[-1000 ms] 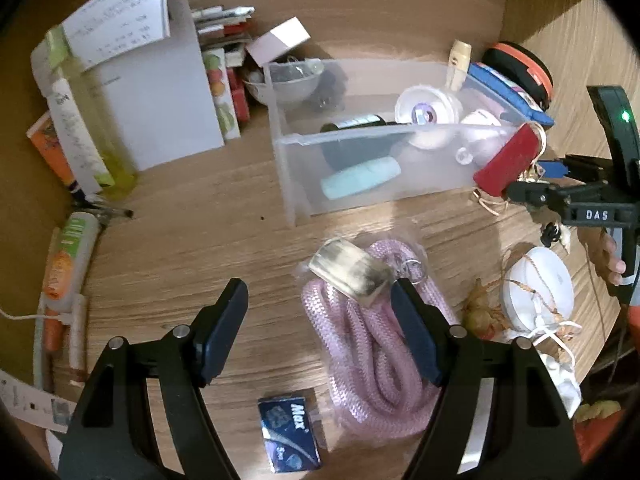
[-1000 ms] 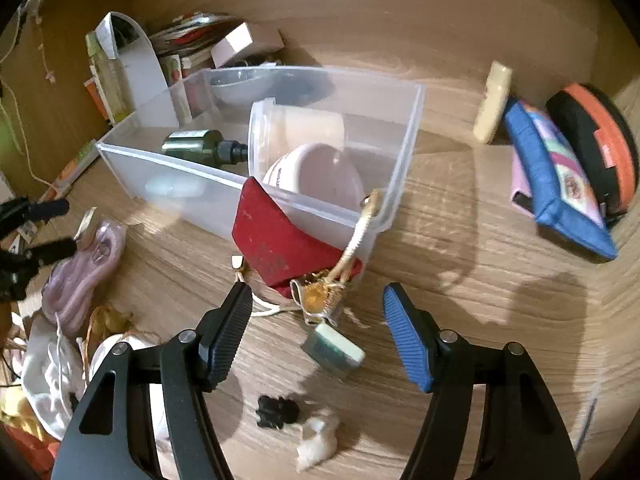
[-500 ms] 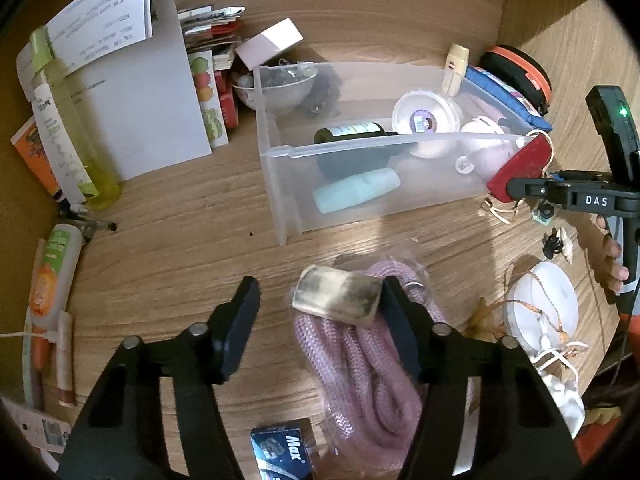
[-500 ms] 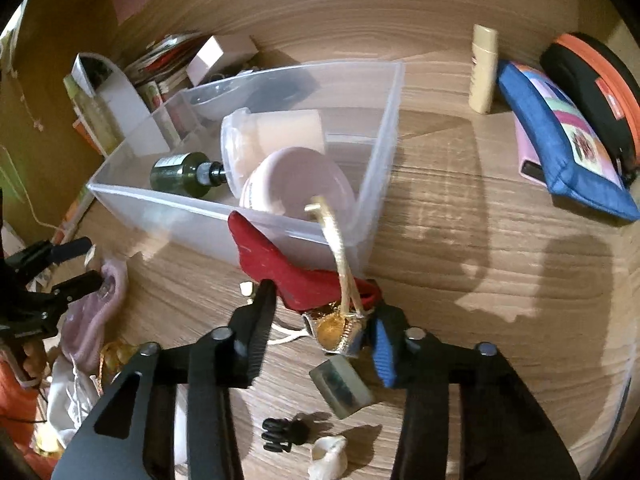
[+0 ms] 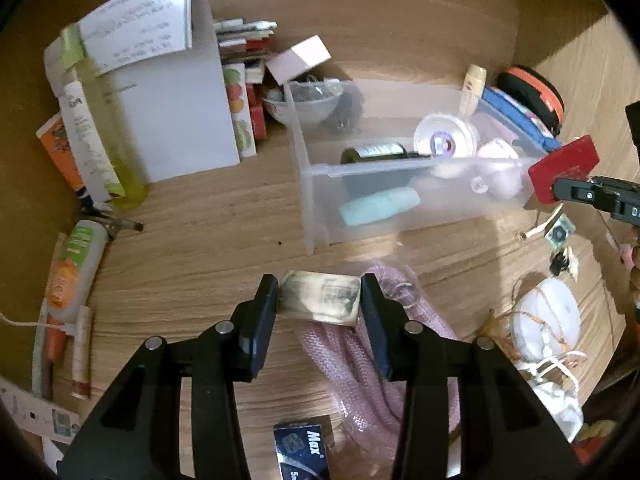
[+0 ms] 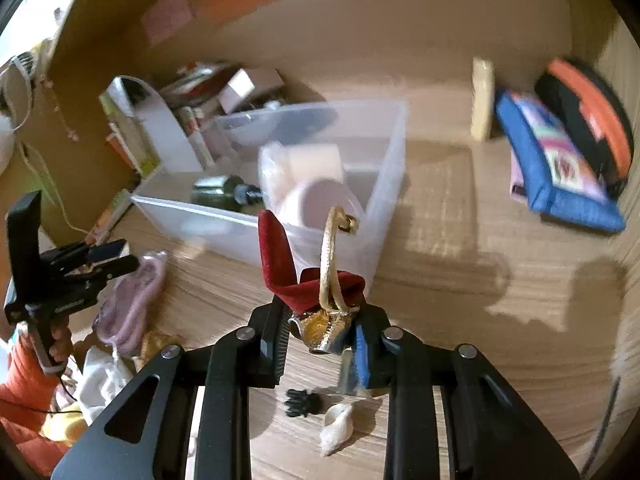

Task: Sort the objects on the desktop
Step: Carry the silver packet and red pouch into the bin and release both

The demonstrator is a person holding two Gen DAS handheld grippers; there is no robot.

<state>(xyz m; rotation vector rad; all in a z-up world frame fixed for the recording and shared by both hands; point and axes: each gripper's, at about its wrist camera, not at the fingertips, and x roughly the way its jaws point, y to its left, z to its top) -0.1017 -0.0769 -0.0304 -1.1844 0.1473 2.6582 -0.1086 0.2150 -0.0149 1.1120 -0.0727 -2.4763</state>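
A clear plastic bin [image 5: 316, 196] stands on the wooden desk and holds a dark green bottle [image 5: 376, 153], a round clear tub [image 5: 444, 140], a pale pink jar and a light blue tube [image 5: 378, 206]. My left gripper [image 5: 320, 302] is shut on a worn cream and black rectangular tag [image 5: 320, 300] above a bagged pink rope [image 5: 360, 352]. My right gripper [image 6: 322, 330] is shut on a small gold basket ornament [image 6: 326, 328] with a tall handle and a dark red pouch [image 6: 280, 256], lifted just in front of the bin's near wall [image 6: 224, 228].
Books, a white paper holder [image 5: 176, 116] and tubes [image 5: 76, 264] crowd the left. A blue pouch [image 6: 560, 168] and an orange-black case [image 6: 588, 104] lie right of the bin. A shell [image 6: 336, 424], a black clip [image 6: 302, 402], a white lid [image 5: 546, 320] and a blue box [image 5: 302, 450] lie on the near desk.
Both grippers have closed: the left onto the tag over the pink rope, the right onto the gold ornament with the red pouch, which has risen off the desk.
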